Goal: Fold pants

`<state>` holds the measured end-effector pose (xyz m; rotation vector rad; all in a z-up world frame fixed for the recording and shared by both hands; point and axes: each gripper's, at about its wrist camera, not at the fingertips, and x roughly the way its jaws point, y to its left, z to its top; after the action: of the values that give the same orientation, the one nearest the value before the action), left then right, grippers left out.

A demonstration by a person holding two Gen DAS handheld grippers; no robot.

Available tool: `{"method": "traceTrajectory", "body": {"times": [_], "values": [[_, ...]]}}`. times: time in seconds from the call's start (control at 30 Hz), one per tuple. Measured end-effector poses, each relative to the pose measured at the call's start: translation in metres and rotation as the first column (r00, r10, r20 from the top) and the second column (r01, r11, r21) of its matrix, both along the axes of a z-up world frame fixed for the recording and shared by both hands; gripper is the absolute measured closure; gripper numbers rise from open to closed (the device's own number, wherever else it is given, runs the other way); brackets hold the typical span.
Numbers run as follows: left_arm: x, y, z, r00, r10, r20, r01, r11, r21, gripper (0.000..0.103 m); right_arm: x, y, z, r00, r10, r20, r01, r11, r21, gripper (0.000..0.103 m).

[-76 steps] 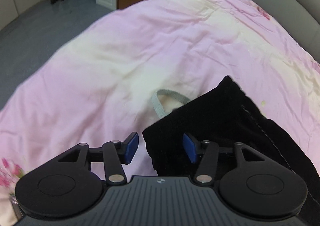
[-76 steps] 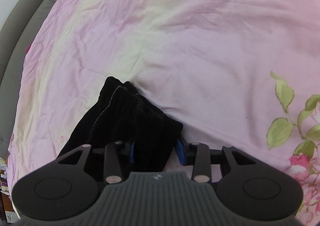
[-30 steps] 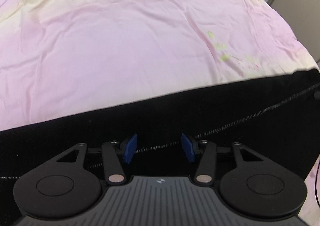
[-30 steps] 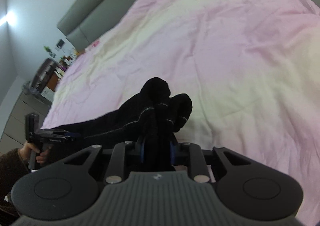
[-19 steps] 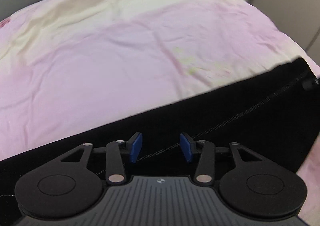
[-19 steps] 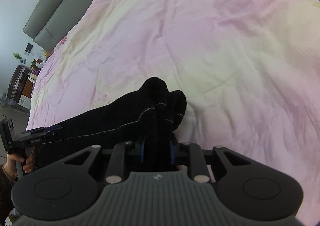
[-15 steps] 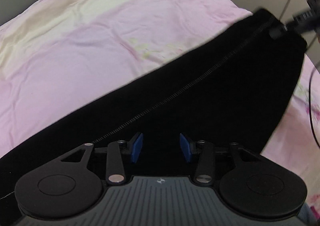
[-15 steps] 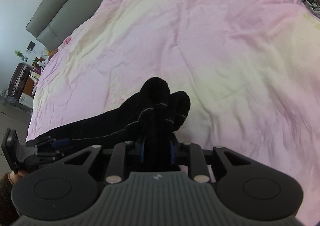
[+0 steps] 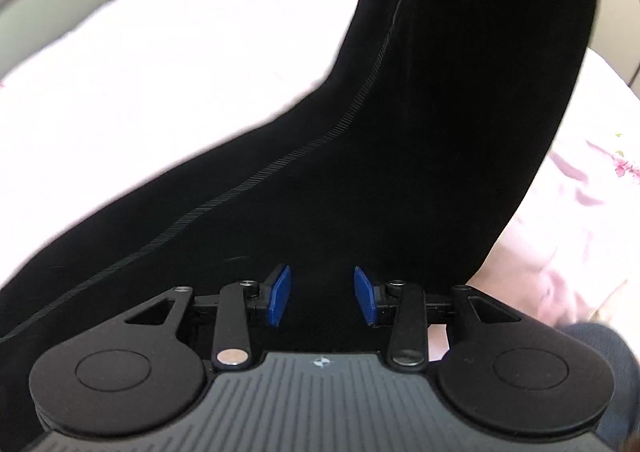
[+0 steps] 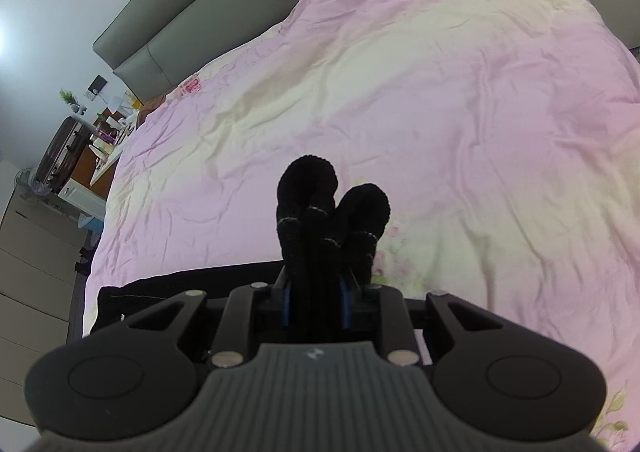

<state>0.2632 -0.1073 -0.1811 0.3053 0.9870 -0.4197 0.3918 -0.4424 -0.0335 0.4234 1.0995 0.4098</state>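
Right hand-held gripper clamps the bunched end of the limp, soft black pants above the bed, while left hand-held gripper, jaws just narrowing yet apart, hovers over the draping leg, unpinched.

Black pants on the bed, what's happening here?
A person with a handheld gripper in each hand is folding black pants on a bed with a pink duvet. The right gripper is shut on a bunched end of the pants. The left gripper has just been closing; its blue pads stand apart over the cloth, pinching nothing. The fold isn't laid yet.
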Motion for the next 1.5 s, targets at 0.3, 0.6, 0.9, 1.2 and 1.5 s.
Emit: {"method": "traceTrajectory", "body": {"times": [0.3, 0.6, 0.9, 1.2, 1.5], "values": [[-0.035, 0.109, 0.052, 0.983, 0.182, 0.017, -0.181, 0.983, -0.023, 0.057, -0.013, 0.171, 0.013, 0.991, 0.133, -0.013, -0.133, 0.990, -0.038, 0.085], [-0.040, 0.218, 0.043, 0.924, 0.380, -0.047, -0.382, 0.918, -0.104, 0.055, -0.021, 0.317, -0.077, 0.976, 0.168, -0.137, -0.183, 0.977, -0.105, 0.085], [-0.032, 0.263, 0.024, 0.863, 0.490, -0.124, -0.505, 0.848, -0.159, 0.054, -0.045, 0.402, -0.170, 0.949, 0.207, -0.239, -0.264, 0.934, -0.240, 0.082], [-0.041, 0.277, 0.034, 0.828, 0.545, -0.132, -0.561, 0.806, -0.191, 0.052, -0.062, 0.422, -0.167, 0.938, 0.276, -0.211, -0.328, 0.903, -0.277, 0.063], [-0.045, 0.284, 0.051, 0.784, 0.599, -0.164, -0.620, 0.737, -0.270, 0.048, -0.083, 0.391, -0.122, 0.946, 0.300, -0.121, -0.314, 0.941, -0.123, 0.063]]}}
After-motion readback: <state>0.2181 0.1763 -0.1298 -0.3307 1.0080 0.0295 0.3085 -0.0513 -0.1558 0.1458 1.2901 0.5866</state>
